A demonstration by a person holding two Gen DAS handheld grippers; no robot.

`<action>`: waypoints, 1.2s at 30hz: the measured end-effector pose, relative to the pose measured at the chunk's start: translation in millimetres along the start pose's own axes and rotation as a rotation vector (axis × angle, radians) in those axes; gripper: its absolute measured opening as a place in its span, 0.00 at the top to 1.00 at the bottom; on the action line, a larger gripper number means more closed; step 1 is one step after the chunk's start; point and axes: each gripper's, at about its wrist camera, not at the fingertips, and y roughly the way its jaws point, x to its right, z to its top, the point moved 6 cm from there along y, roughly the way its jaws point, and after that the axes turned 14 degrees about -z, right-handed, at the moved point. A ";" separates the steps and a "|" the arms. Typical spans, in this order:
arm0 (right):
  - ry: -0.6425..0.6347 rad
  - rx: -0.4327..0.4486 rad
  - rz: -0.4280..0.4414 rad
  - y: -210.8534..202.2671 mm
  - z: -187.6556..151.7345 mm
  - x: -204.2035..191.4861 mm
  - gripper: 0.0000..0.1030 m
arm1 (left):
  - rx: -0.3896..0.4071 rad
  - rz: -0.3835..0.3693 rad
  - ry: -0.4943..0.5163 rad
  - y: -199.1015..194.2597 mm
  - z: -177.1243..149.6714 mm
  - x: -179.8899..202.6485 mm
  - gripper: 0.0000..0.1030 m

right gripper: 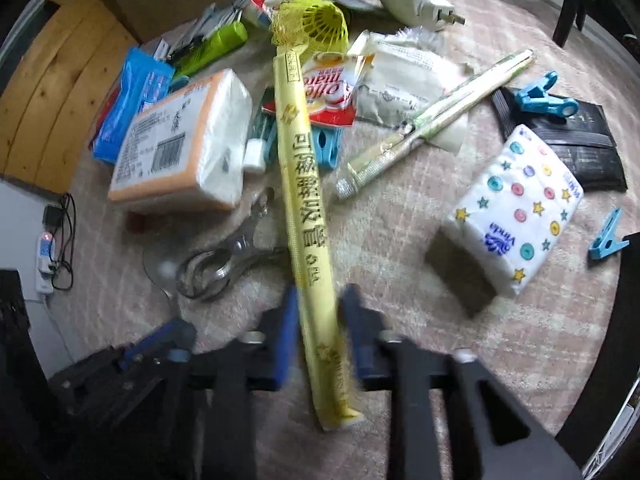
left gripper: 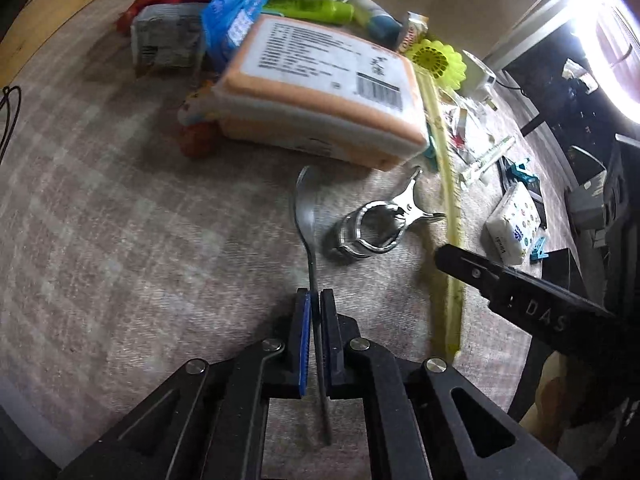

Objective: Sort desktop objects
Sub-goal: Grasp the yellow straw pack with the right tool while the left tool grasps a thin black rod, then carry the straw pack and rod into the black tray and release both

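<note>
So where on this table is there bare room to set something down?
Bare cloth lies left of the spoon, below the orange-edged tissue pack, and near the table edge below the star-print tissue pack. The strip from tissue pack to yellow sleeve and the far side are crowded.

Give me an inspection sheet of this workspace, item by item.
Surface: pale checked cloth, crowded.
Job's things: metal spoon held by its handle; long yellow wrapped pack between the right fingers.
Clutter: orange-edged tissue pack, metal ring clip, dotted white tissue packet, blue clips.
Grippers: left gripper shut on spoon; right gripper blurred, around the yellow pack, contact unclear.
Cables: white cord bundle; black floor leads.
Surroundings: wooden boards.
</note>
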 end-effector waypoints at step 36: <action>0.473 0.150 0.011 -131.2 -162.5 263.5 0.89 | -0.119 -0.260 0.427 -1.2 -54.2 245.6 0.97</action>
